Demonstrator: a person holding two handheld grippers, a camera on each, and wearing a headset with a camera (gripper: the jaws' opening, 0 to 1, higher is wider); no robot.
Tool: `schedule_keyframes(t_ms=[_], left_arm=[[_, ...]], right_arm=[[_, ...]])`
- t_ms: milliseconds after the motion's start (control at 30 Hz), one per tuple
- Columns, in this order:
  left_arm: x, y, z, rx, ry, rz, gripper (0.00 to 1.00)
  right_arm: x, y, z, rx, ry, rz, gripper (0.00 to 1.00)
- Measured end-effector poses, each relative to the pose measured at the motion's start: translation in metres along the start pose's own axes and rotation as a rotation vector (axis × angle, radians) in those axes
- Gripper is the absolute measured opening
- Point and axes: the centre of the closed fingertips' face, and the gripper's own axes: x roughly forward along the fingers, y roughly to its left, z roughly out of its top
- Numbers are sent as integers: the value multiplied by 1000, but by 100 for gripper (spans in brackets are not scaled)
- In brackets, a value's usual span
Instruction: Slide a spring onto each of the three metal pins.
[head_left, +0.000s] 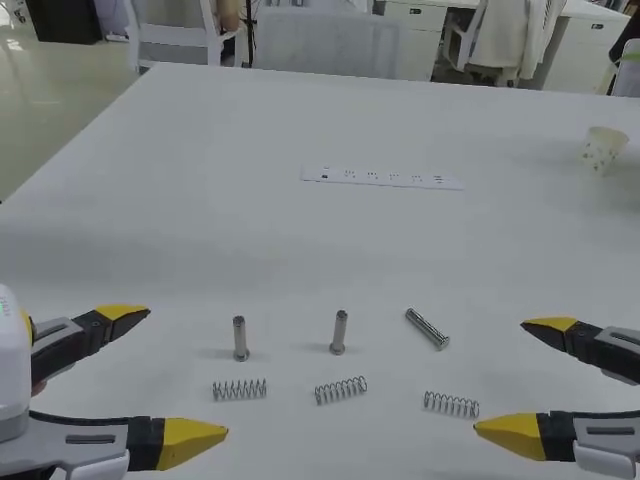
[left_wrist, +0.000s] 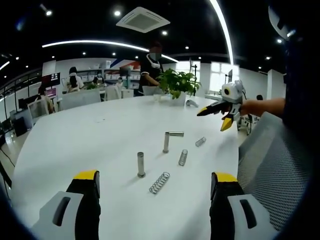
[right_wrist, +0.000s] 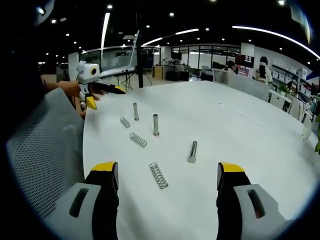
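Three metal pins stand in a row on the white table: the left pin (head_left: 240, 338) and the middle pin (head_left: 339, 332) are upright, the right pin (head_left: 427, 328) lies on its side. In front of each lies a loose spring: left spring (head_left: 240, 389), middle spring (head_left: 340, 389), right spring (head_left: 451, 404). My left gripper (head_left: 175, 375) hovers open at the near left, its jaws wide apart, with the left spring (left_wrist: 159, 182) just ahead. My right gripper (head_left: 508, 377) is open at the near right, facing the right spring (right_wrist: 159, 175) and the lying pin (right_wrist: 192, 151).
A white power strip (head_left: 382, 178) lies across the table's middle, farther back. A paper cup (head_left: 603, 150) stands at the far right. Chairs and desks line the far edge. A mesh chair back (right_wrist: 45, 150) is close to the near table edge.
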Motion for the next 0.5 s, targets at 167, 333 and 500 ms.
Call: schedule_keyframes(t_ms=[167,333,500], left_arm=[[0,0,-1,-2,1,1,88],[0,0,-1,-2,2,2,88],[1,0,0,-1,2,2,88]], right_arm=[[0,1,-2,5,4,-1,81],[0,0,-3,8,5,-3,81],[0,1,-3,12,5,-3,81]])
